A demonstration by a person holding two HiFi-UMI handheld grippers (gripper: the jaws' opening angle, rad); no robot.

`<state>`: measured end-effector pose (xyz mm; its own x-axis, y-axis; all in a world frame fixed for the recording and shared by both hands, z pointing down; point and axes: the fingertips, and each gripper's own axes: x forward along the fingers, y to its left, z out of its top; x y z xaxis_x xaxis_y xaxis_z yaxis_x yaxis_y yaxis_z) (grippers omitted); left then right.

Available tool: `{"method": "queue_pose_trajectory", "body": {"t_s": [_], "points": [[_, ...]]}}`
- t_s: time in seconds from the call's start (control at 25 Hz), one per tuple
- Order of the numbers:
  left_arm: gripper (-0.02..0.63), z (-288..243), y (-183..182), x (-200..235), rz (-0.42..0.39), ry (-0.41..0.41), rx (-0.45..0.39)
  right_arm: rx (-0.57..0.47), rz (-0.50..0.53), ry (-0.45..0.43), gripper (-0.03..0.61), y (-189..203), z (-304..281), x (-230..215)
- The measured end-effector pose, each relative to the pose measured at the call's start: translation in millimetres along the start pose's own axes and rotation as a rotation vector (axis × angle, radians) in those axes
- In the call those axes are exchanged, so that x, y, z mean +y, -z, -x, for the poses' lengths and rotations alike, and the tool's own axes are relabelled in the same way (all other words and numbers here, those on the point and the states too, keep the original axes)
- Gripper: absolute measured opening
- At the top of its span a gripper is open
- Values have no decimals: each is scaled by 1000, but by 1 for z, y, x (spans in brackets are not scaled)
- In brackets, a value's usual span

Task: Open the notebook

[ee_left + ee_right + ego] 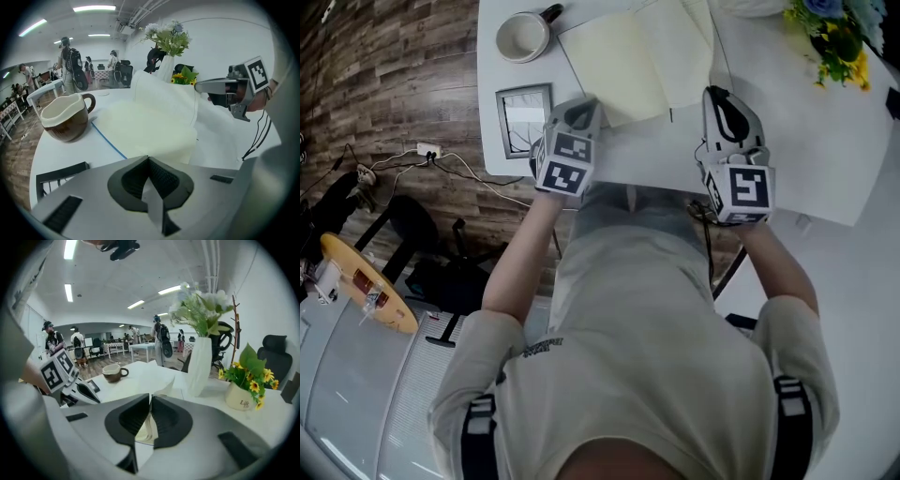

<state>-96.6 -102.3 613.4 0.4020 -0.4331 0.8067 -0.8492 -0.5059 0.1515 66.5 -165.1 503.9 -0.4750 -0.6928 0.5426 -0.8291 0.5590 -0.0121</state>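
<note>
The notebook [647,56] lies open on the white table [825,159], showing cream pages. My right gripper [712,94] is at the notebook's right edge. In the right gripper view its jaws [150,399] are shut on a cream page edge. The left gripper view shows that page [164,98] lifted and curling, with the right gripper [199,86] at its edge. My left gripper [581,111] rests at the notebook's near left corner. Its jaws [147,159] meet at the tips, with the cream paper [145,126] just beyond them.
A brown and white cup [523,37] stands left of the notebook. A framed picture [523,120] lies at the table's left edge. A white vase [199,366] and a pot of yellow flowers [243,390] stand to the right. People stand far off in the room.
</note>
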Motion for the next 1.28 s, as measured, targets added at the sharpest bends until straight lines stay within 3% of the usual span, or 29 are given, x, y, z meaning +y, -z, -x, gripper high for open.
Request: {"method": "queue_pose_trajectory", "body": {"t_s": [0.16, 0.36, 0.6, 0.72, 0.84, 0.92, 0.96, 1.28], "points": [[0, 9, 2, 0, 15, -1, -17, -102, 89, -145, 21, -29, 3, 61], [0, 26, -2, 1, 49, -9, -69, -21, 225, -319, 20, -1, -3, 131], [0, 39, 9, -2, 93, -11, -78, 74, 259, -423, 30, 41, -25, 173], [0, 38, 13, -4, 110, -10, -81, 136, 191, -463, 40, 57, -40, 180], [0, 37, 14, -4, 116, -10, -87, 208, 46, -513, 48, 73, -50, 184], [0, 37, 14, -4, 118, -12, -88, 247, -44, -538, 106, 81, -53, 184], [0, 36, 13, -3, 120, -13, -88, 254, -74, -545, 106, 82, -54, 183], [0, 34, 8, -5, 116, -1, -90, 242, -140, -522, 106, 74, -52, 176]]}}
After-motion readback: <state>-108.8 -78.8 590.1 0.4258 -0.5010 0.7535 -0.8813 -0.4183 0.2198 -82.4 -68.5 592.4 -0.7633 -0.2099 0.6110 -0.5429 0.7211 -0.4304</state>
